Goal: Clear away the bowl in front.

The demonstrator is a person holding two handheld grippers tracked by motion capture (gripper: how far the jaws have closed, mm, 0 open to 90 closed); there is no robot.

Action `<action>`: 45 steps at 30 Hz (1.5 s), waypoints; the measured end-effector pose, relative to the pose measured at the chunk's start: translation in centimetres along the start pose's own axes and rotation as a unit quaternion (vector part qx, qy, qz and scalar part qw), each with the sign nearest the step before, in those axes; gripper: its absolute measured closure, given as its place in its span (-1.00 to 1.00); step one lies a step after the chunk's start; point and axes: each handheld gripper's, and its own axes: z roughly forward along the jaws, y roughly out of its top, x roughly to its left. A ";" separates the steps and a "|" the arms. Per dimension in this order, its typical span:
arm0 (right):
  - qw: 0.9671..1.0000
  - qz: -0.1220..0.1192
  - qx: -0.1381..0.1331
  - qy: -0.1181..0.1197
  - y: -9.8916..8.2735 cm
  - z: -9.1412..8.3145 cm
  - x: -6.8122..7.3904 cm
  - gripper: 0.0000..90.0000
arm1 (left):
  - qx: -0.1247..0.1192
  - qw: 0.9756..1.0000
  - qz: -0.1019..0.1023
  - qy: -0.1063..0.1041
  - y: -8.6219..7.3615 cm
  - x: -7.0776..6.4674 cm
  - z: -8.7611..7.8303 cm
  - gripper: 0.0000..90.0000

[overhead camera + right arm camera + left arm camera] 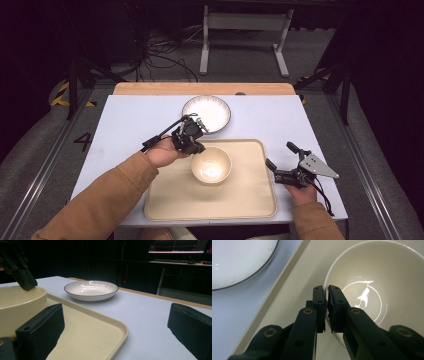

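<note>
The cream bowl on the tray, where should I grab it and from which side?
Grip the cream bowl by its thin upright rim, coming down from above with one jaw inside and one outside. The wall looks too wide and round to span. The left hand-held gripper already pinches the rim this way, on the side nearest the white plate. The bowl sits upright on the tray, so its rim is open from above.

On the bench [125, 130]: one beige tray [245, 200], one cream bowl [211, 167], one white dark-rimmed plate [212, 110]. Two hand-held grippers: left [192, 145], right [280, 160].
</note>
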 end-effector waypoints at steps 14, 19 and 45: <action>1.000 0.000 -0.001 0.003 0.0 0.0 0.0 -0.98 | -0.123 0.992 0.013 -0.005 -1.8 -0.8 -3.3 0.01; 1.000 0.001 0.001 0.006 0.0 0.0 -0.1 -0.98 | -0.163 0.986 0.012 -0.001 -3.0 -1.3 -4.5 -0.09; 1.000 0.002 0.007 0.010 0.0 0.1 -0.1 -0.98 | -0.295 0.955 -0.037 0.017 -11.6 -1.1 -7.6 -0.63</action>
